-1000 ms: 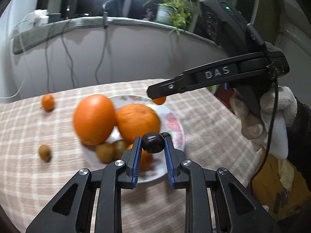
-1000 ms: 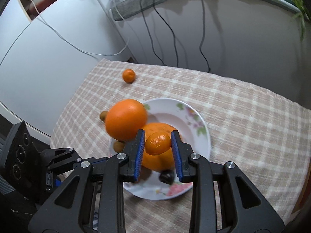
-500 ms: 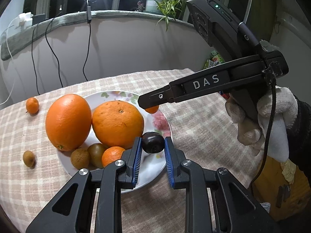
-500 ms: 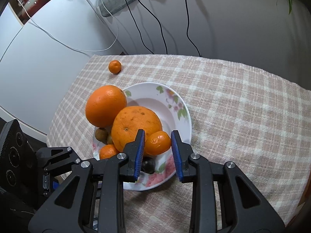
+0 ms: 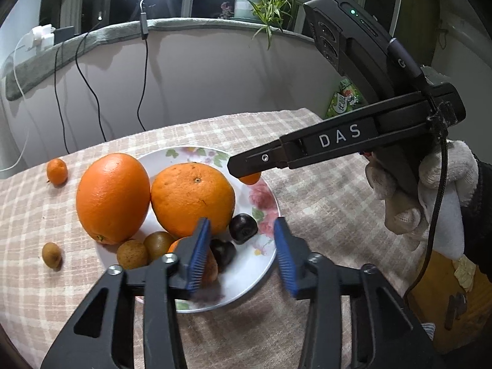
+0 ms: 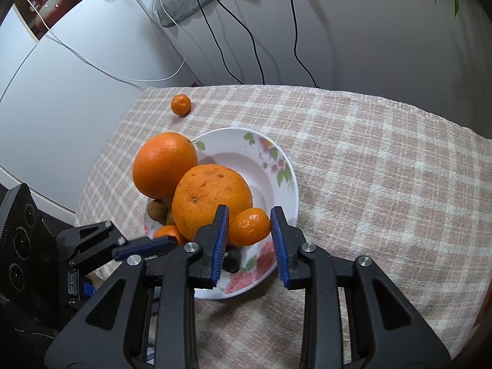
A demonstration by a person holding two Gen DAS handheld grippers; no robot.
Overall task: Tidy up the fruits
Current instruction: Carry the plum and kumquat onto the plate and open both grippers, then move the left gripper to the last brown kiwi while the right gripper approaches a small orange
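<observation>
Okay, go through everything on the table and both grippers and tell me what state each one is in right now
left gripper: open, jaws just opened, nothing between the pads
dark fruit: released, lying on the plate
right gripper: shut on the small mandarin, over the plate
plate: holds two big oranges and small fruits
loose mandarin: on the cloth, off the plate
small brown fruit: on the cloth, off the plate

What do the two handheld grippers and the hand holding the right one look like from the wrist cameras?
Both grippers, left gripper and right gripper, are black with angular cut-out arms, silver screws and ribbed blue pads. The right one's side reads "DAS", carries a black box with a green light, and trails a black cable. Its hand wears a white knit glove and dark sleeve.
</observation>
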